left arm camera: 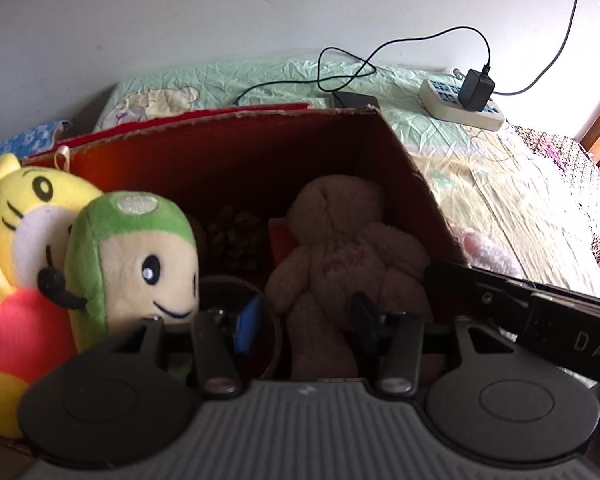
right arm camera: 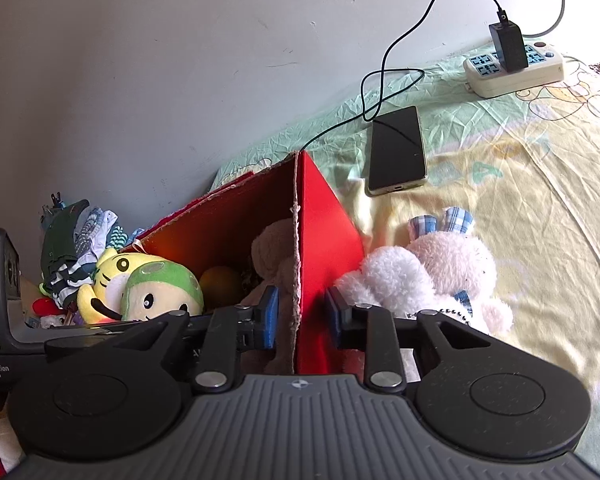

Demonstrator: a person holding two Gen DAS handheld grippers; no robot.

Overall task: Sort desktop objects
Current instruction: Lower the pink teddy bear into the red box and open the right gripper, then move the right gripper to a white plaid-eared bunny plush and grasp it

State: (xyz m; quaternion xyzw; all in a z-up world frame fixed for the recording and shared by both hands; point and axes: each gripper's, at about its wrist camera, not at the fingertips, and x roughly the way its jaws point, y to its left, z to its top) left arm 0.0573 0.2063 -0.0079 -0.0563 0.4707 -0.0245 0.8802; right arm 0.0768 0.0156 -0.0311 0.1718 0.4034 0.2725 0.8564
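Observation:
A red cardboard box (left arm camera: 236,136) stands on the bed and holds a brown teddy bear (left arm camera: 340,248), a green-capped plush (left arm camera: 132,256), a yellow tiger plush (left arm camera: 16,216), a pine cone (left arm camera: 236,240) and a roll of tape (left arm camera: 236,292). My left gripper (left arm camera: 306,320) is open above the box, over the teddy's legs. My right gripper (right arm camera: 300,316) is open and straddles the box's right wall (right arm camera: 320,240), one finger inside and one outside. A white and pink plush bunny (right arm camera: 432,276) lies on the bed just right of the box.
A phone (right arm camera: 398,150) on a charging cable lies behind the box. A power strip (right arm camera: 512,68) with a black charger sits near the wall. Folded clothes (right arm camera: 76,244) are piled left of the box. The grey wall runs along the far side of the bed.

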